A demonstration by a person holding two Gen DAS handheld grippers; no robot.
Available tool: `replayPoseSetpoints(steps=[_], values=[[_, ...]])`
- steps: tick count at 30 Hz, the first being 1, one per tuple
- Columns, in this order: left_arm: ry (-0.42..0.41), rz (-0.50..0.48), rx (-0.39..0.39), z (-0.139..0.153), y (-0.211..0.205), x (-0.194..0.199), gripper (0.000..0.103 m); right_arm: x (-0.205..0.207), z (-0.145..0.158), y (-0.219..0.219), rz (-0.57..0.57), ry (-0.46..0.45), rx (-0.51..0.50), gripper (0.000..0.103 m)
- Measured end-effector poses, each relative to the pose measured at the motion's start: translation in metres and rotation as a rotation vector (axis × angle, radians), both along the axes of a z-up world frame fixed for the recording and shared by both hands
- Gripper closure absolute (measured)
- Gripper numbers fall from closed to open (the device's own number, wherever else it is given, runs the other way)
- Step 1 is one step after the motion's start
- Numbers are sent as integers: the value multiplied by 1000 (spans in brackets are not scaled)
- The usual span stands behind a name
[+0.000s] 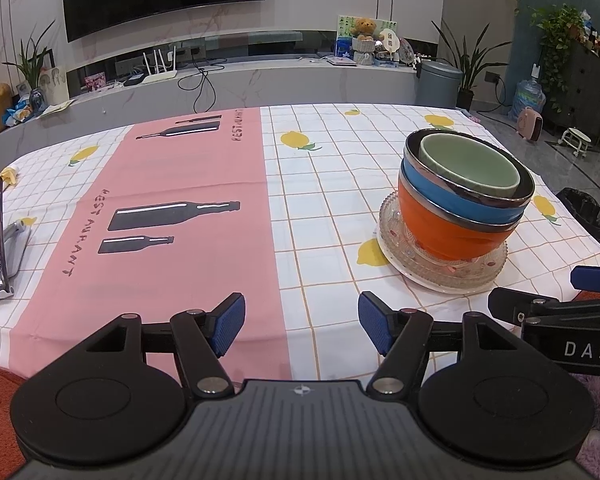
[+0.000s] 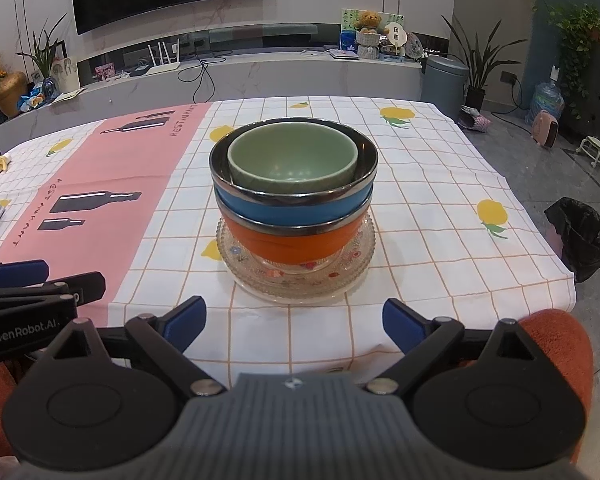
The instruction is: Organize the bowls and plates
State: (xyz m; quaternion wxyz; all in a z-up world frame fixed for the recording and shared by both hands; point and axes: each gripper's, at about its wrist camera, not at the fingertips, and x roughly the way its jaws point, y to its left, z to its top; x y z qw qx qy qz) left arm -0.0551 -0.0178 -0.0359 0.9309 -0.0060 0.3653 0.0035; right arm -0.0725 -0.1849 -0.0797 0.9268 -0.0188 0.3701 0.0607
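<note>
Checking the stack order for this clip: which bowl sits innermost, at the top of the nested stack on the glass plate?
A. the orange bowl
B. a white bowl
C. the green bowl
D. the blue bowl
C: the green bowl nests inside the blue bowl, which sits in the orange bowl on the glass plate.

"DAS" on right hand-held gripper [image 1: 556,280] | "GenRobot.AI" on left hand-held gripper [image 2: 32,280] | "RESTAURANT" on pink cloth [image 1: 160,200]
</note>
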Motion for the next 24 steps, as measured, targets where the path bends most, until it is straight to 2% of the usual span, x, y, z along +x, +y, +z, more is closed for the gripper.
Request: replayPoseSetpoints(steps=[24], values=[[-9, 3, -2, 1, 0, -1, 27, 2, -2, 1, 3, 12, -4, 9]])
